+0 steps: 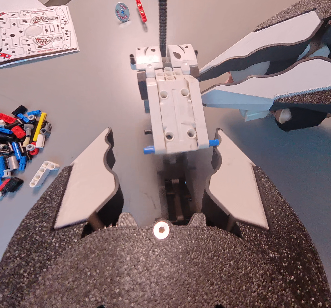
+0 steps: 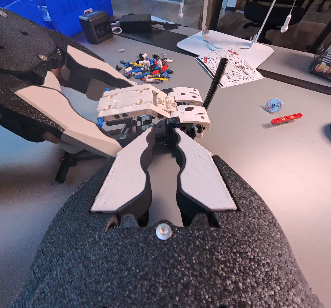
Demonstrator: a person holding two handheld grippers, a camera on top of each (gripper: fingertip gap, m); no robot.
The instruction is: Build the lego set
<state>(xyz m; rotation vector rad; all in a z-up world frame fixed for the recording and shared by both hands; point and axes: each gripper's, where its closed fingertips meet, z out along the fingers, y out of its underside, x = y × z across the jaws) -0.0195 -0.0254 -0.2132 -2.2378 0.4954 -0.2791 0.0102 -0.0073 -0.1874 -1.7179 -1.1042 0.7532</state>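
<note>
Left gripper (image 1: pixel 163 138) is spread wide, one white finger (image 1: pixel 93 176) on each side and nothing pinched between them. In the right wrist view it reaches in from the left, tilted down. Right gripper (image 2: pixel 163 129) is nearly closed, tips pinching in on a dark part low down, though I can't say for sure it's clamped. In the left wrist view it comes in from the right, fingers stacked one above the other.

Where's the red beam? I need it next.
The red beam lies loose on the table, right of the model in the right wrist view, just below the round blue disc.
</note>
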